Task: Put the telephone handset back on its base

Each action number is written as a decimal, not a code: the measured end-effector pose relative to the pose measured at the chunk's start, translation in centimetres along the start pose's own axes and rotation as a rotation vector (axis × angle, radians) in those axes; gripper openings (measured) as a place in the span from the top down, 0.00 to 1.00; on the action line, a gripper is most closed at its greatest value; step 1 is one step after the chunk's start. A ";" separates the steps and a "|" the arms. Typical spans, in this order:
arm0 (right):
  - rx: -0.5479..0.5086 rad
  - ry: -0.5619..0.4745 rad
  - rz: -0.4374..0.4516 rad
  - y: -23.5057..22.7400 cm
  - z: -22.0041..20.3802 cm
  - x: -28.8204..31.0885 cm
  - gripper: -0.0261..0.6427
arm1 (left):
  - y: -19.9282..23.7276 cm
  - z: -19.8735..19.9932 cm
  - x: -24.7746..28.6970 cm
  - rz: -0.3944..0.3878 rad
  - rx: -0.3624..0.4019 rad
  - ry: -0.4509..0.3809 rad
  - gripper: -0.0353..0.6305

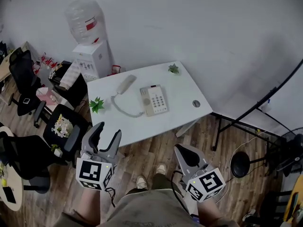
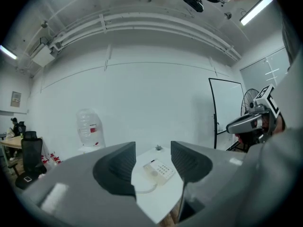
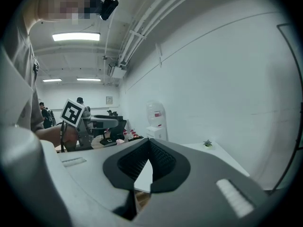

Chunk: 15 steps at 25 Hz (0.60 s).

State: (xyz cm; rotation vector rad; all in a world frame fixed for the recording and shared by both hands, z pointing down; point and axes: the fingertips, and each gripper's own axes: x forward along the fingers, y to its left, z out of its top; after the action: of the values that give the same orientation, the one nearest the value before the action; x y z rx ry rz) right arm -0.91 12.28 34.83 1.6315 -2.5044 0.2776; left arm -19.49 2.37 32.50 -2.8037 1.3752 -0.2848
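The beige telephone base (image 1: 154, 100) sits mid-table on the white table (image 1: 180, 86). Its handset (image 1: 126, 84) lies off the base to the left, joined by a curled cord (image 1: 124, 109). Both grippers hang well short of the table's near edge, over the wooden floor. My left gripper (image 1: 106, 135) is open and empty; in the left gripper view the base (image 2: 160, 169) shows between its jaws (image 2: 153, 150). My right gripper (image 1: 187, 155) is shut on nothing, its tips meeting (image 3: 150, 143).
Two small plants (image 1: 96, 104) (image 1: 173, 68) and a round disc (image 1: 196, 103) share the table. A water dispenser (image 1: 90, 41) stands behind it at left. Office chairs (image 1: 61, 126) crowd the left side. A black stand's legs (image 1: 236, 122) and a fan base (image 1: 240, 164) lie at right.
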 end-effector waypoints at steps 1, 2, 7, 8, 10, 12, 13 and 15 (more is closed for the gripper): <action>-0.001 0.003 0.000 -0.4 -0.1 0.7 0.92 | 0.3 -0.1 0.4 0.000 0.001 0.003 0.60; -0.001 0.005 0.001 -0.8 -0.1 1.4 0.92 | 0.6 -0.3 0.9 0.001 0.002 0.006 0.60; 0.019 -0.005 0.019 -4.2 0.3 4.7 0.92 | 1.0 -1.1 4.1 0.012 -0.001 0.033 0.60; 0.018 -0.008 0.025 -5.0 0.5 5.5 0.92 | 1.0 -1.1 4.9 0.014 0.001 0.038 0.60; 0.020 -0.006 0.043 -6.7 0.7 7.3 0.92 | 1.3 -1.1 6.7 0.024 0.001 0.047 0.60; 0.025 0.007 0.064 -8.7 0.8 9.3 0.92 | 1.6 -1.1 8.8 0.037 -0.004 0.060 0.60; 0.026 0.014 0.075 -9.8 0.9 10.4 0.92 | 1.7 -1.2 10.0 0.043 -0.006 0.069 0.60; 0.020 0.028 0.095 -12.0 1.2 12.5 0.92 | 1.9 -1.4 12.5 0.052 -0.010 0.089 0.60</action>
State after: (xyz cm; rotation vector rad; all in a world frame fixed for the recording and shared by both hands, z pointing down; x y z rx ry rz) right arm 5.00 -3.81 37.30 1.5069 -2.5704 0.3355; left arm -13.74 -8.51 35.70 -2.7894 1.4687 -0.4080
